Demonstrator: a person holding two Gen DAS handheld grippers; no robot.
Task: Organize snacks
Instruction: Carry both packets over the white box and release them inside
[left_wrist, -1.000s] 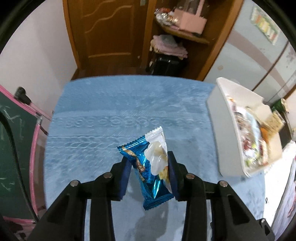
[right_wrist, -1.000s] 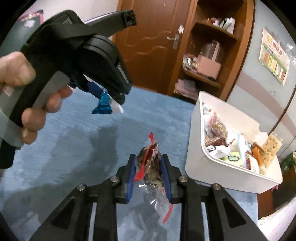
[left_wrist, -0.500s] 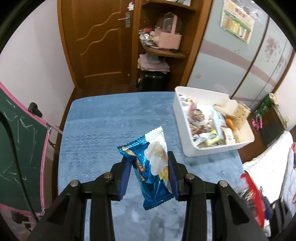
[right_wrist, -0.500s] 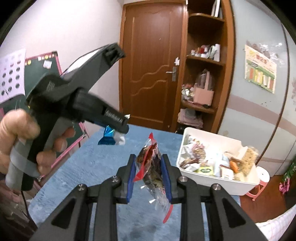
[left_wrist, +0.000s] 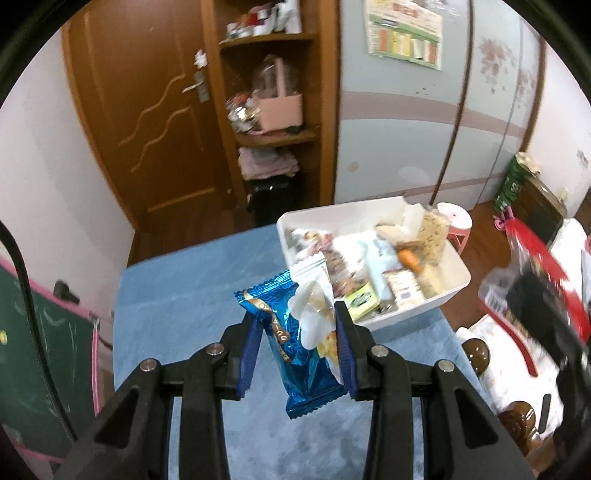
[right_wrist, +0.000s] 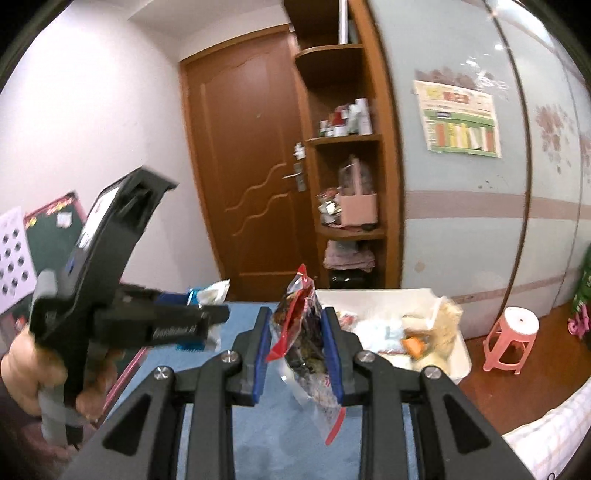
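My left gripper (left_wrist: 297, 325) is shut on a blue and white snack packet (left_wrist: 301, 339) and holds it high above the blue tablecloth (left_wrist: 177, 302). My right gripper (right_wrist: 297, 330) is shut on a clear snack bag with red trim (right_wrist: 306, 347), also lifted off the table. That bag and the right gripper show blurred at the right edge of the left wrist view (left_wrist: 532, 291). The white bin (left_wrist: 452, 291) full of several snacks stands ahead and to the right of the left gripper; it also shows in the right wrist view (right_wrist: 463, 360). The left gripper body (right_wrist: 122, 295) is at the left there.
A brown door (right_wrist: 255, 184) and corner shelves (right_wrist: 351, 221) stand beyond the table. A green chalkboard with pink frame (left_wrist: 33, 350) stands left of the table. A pink stool (right_wrist: 511, 339) is on the floor to the right. A bed edge (left_wrist: 517, 354) lies right.
Both grippers have risen and tilted up, each still holding its snack. The white bin now appears farther below and ahead, and the right gripper has come into the left wrist view.
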